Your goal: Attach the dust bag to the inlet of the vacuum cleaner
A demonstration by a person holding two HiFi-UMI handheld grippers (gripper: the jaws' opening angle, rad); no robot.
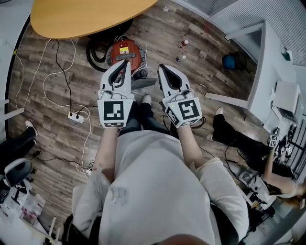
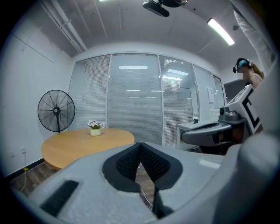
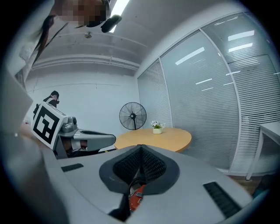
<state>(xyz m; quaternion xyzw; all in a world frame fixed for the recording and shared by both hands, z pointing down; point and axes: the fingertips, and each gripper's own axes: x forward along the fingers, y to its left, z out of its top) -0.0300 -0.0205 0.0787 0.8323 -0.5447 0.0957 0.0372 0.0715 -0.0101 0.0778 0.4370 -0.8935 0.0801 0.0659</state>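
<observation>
The red vacuum cleaner [image 1: 123, 52] lies on the wood floor below my hands, with its black hose [image 1: 97, 51] coiled at its left. A sliver of the red vacuum cleaner [image 3: 136, 197] also shows under the right jaws. A grey flat part [image 1: 143, 84] sticks out beside it; I cannot tell what it is. No dust bag can be made out. My left gripper [image 1: 125, 62] [image 2: 140, 145] and right gripper [image 1: 163, 67] [image 3: 140, 149] are held side by side, high over the vacuum. Both are shut with nothing between the pads.
A round wooden table [image 1: 86, 14] [image 2: 87, 142] with a small flower pot [image 2: 95, 127] stands ahead, a pedestal fan [image 2: 56, 111] beyond. A power strip [image 1: 75, 116] and cables lie left. Two bottles [image 1: 181, 50] stand right, near a seated person [image 1: 239, 141] and a white desk [image 1: 275, 72].
</observation>
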